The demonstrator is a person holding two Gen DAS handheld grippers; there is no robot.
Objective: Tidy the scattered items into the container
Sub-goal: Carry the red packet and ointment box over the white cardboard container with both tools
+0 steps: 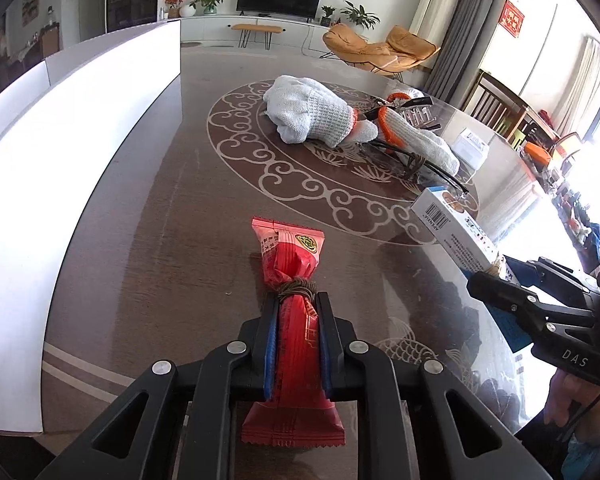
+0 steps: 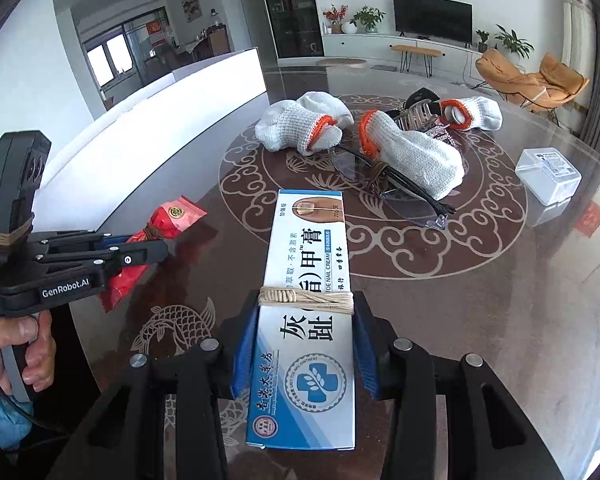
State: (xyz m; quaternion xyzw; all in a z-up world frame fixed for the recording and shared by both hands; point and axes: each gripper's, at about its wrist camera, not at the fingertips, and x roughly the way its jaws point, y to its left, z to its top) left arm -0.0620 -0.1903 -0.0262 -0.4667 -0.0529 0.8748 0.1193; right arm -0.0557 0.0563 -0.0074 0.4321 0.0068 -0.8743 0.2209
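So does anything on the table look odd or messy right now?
Yes. The glasses lie half buried under a white work glove, tangled with a hair clip in the table's middle. Twine is wound round the red snack packet in the left claw and the cream box in the right claw.

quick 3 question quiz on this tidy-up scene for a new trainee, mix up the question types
1. True or false: the left gripper is shut on the red snack packet.
2. What does the right gripper hold? A) a glove B) the nail cream box C) the clear plastic box
3. Fill in: the eyeglasses lie partly under a white ____ with an orange cuff.

Key: 1 true. 2 B. 3 glove.
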